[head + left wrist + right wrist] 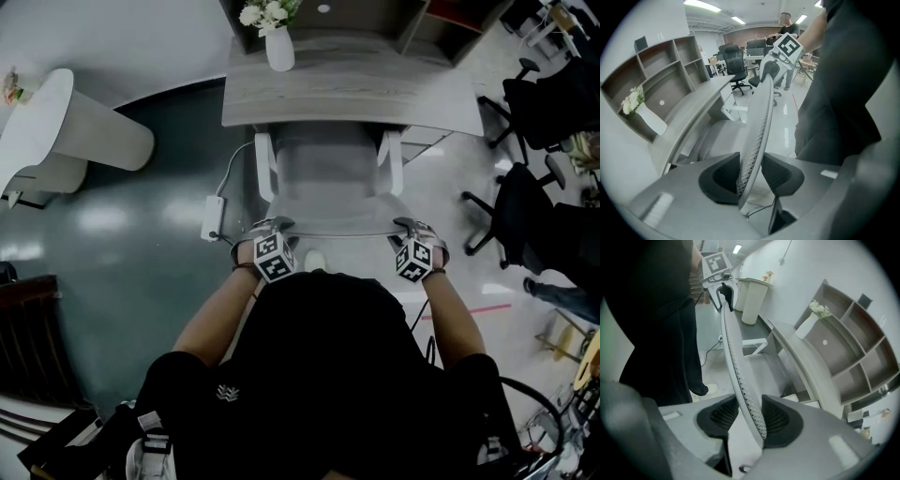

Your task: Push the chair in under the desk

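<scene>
A light grey office chair (328,169) with a mesh back stands before the grey wooden desk (347,94), its seat partly under the desktop. My left gripper (272,227) holds the left end of the backrest's top edge (337,229), and my right gripper (411,227) holds the right end. In the left gripper view the backrest (757,122) runs between the dark pads (717,176) of the left gripper (751,173), which press on it. The right gripper view shows the backrest (736,357) clamped the same way in the right gripper (749,416).
A white vase of flowers (279,45) stands on the desk, with an open shelf unit (661,75) behind it. A white power strip (214,217) with a cable lies on the floor left of the chair. A white curved counter (66,131) stands at left and black office chairs (525,202) at right.
</scene>
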A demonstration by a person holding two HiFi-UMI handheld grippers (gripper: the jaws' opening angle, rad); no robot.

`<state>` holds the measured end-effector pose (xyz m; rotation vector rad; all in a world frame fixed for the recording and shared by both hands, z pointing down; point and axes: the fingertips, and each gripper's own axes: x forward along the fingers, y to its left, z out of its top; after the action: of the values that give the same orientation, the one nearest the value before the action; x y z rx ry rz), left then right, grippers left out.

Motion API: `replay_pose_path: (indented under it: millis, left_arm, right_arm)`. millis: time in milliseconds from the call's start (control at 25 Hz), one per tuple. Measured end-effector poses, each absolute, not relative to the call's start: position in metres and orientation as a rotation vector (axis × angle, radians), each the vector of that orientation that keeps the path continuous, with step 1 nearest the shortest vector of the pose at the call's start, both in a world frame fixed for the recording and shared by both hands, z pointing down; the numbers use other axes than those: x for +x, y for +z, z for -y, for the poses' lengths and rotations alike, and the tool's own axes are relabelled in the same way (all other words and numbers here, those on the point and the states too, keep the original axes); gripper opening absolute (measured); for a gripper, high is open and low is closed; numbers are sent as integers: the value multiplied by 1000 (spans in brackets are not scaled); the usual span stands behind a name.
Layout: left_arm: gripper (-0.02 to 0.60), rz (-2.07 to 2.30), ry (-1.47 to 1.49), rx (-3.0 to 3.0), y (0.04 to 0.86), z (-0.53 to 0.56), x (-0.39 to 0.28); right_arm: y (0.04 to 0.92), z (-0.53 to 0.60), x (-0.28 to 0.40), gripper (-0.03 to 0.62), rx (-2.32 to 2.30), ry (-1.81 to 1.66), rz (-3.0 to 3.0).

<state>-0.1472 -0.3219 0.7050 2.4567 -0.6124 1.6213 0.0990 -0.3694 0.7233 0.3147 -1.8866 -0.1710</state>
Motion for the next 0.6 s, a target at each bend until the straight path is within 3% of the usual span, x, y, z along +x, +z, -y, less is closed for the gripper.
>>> replay_pose_path:
  millis: [600]
  left_arm:
    - [150,590,1627,2489,705,327,-146]
  right_arm:
    - [725,374,101,155,310,-133,1868]
